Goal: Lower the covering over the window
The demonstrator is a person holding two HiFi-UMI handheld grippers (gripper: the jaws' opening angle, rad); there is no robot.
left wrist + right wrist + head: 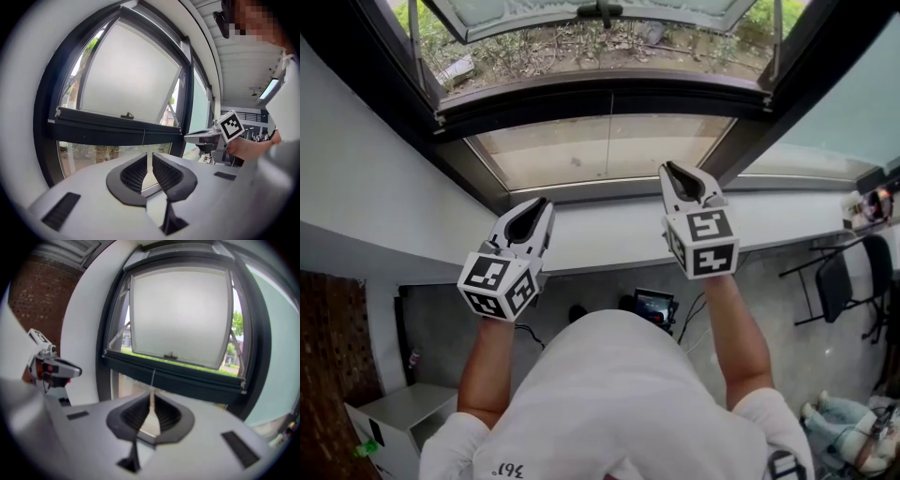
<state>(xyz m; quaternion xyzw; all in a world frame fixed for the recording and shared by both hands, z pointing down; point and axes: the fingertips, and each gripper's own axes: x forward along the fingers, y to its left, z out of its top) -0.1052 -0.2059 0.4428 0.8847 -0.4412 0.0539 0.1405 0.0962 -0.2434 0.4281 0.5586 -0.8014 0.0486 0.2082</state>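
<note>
Left gripper (546, 202) was held up toward the window, jaws a narrow slit apart, nothing between them. Right gripper (667, 167) was level with it and well to its side, jaws all but together, tips meeting, also empty. Both pointed at the dark rail (581, 98) crossing the window's middle. Thin pull cord (153, 378) hung from the rail's centre, between the two grippers in the head view; neither touched it. In the right gripper view the cord's end lined up just above the jaw tips, but apart from them. Covering looked gathered up at that rail, though I could not tell for sure. Lower pane (553, 150) under the rail was uncovered, with the ground outside showing through. Frosted upper sash (178, 310) was tilted open outward. White sill (600, 234) ran below the grippers. Folding chair (839, 281) stood on the floor at right, and a white cabinet (403, 408) at lower left beside a brick wall (328, 356).
</note>
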